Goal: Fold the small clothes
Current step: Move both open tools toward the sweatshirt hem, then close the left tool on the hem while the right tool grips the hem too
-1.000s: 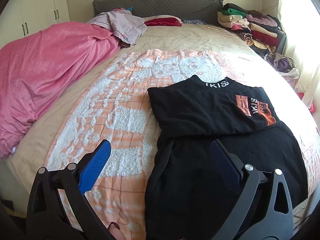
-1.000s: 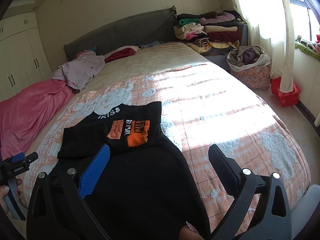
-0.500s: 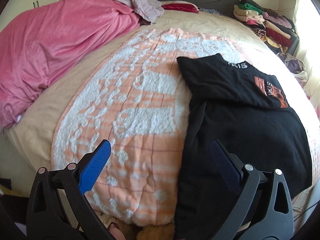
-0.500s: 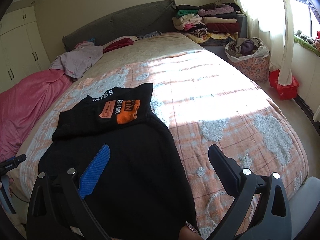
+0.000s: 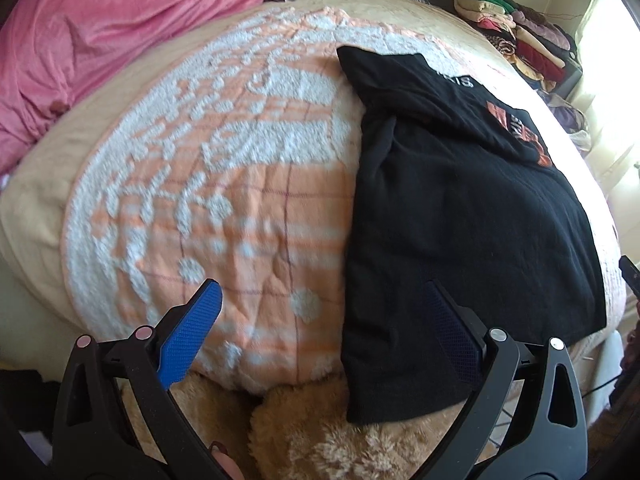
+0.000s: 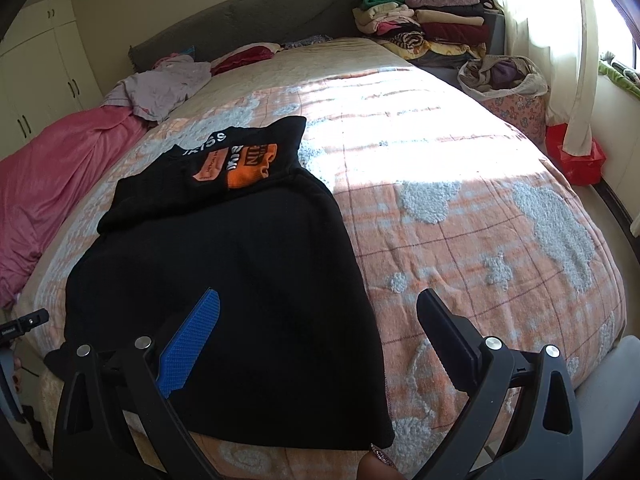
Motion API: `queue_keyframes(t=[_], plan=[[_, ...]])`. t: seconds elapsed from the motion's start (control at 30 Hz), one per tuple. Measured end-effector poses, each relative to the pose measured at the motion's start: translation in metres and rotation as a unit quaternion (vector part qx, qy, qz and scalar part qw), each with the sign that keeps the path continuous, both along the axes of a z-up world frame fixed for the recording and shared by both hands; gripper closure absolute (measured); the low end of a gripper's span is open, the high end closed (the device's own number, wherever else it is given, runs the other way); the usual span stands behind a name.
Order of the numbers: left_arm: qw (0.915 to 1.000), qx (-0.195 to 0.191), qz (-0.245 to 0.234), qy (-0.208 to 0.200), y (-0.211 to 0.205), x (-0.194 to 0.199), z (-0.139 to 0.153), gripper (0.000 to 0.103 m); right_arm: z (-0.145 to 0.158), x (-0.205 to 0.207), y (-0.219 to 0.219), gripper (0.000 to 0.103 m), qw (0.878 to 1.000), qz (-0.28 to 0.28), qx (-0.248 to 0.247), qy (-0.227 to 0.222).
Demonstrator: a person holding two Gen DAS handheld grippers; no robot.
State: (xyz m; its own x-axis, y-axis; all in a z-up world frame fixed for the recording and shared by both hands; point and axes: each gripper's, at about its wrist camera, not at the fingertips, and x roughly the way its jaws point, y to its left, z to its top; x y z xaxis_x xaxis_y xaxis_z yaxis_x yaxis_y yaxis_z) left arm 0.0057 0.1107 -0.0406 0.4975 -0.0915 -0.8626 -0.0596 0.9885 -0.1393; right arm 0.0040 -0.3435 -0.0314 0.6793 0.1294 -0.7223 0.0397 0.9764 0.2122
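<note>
A black shirt with an orange print lies flat on the bed, its sleeves folded in over the chest, its hem hanging at the near edge. It also shows in the right wrist view. My left gripper is open and empty above the shirt's lower left corner. My right gripper is open and empty above the hem's right side. The left gripper's tip shows at the far left of the right wrist view.
The orange and white patterned blanket covers the bed. A pink duvet lies at the left. Folded clothes are stacked by the headboard, a laundry basket beside the bed. A tan fleece hangs below the bed edge.
Both grippers have pulled back toward the foot of the bed and dropped lower. The left one has also swung left, so the shirt now sits to its right. Both stayed open.
</note>
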Motion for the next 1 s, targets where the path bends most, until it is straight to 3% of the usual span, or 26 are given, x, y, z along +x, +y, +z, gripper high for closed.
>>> queue_keyframes(t=[0.17,0.33,0.5,0.8,0.9,1.0], plan=[[0.9994,-0.024,-0.007,0.022,-0.001,-0.01,-0.017,0.017,-0.009,-0.008,0.004,0.005,1.0,0.021,0.004,0.01],[0.9966,-0.071,-0.011,0.039,-0.001,-0.015,-0.03,0.047,-0.016,-0.016,0.006,0.005,0.999,0.039,-0.003,0.02],[0.995,-0.082,-0.022,0.053,-0.006,-0.018,-0.037,0.061,-0.021,-0.025,0.003,0.005,0.999,0.047,-0.002,0.027],[0.9932,-0.097,-0.027,0.06,-0.011,-0.016,-0.041,0.067,-0.034,-0.038,-0.009,0.005,0.998,0.049,0.001,0.048],[0.9919,-0.108,-0.033,0.059,-0.014,-0.014,-0.042,0.082,-0.039,-0.04,-0.015,0.005,0.997,0.048,0.017,0.059],[0.9926,-0.099,-0.04,0.058,-0.017,-0.014,-0.042,0.086,-0.041,-0.04,-0.018,0.005,0.996,0.049,0.025,0.065]])
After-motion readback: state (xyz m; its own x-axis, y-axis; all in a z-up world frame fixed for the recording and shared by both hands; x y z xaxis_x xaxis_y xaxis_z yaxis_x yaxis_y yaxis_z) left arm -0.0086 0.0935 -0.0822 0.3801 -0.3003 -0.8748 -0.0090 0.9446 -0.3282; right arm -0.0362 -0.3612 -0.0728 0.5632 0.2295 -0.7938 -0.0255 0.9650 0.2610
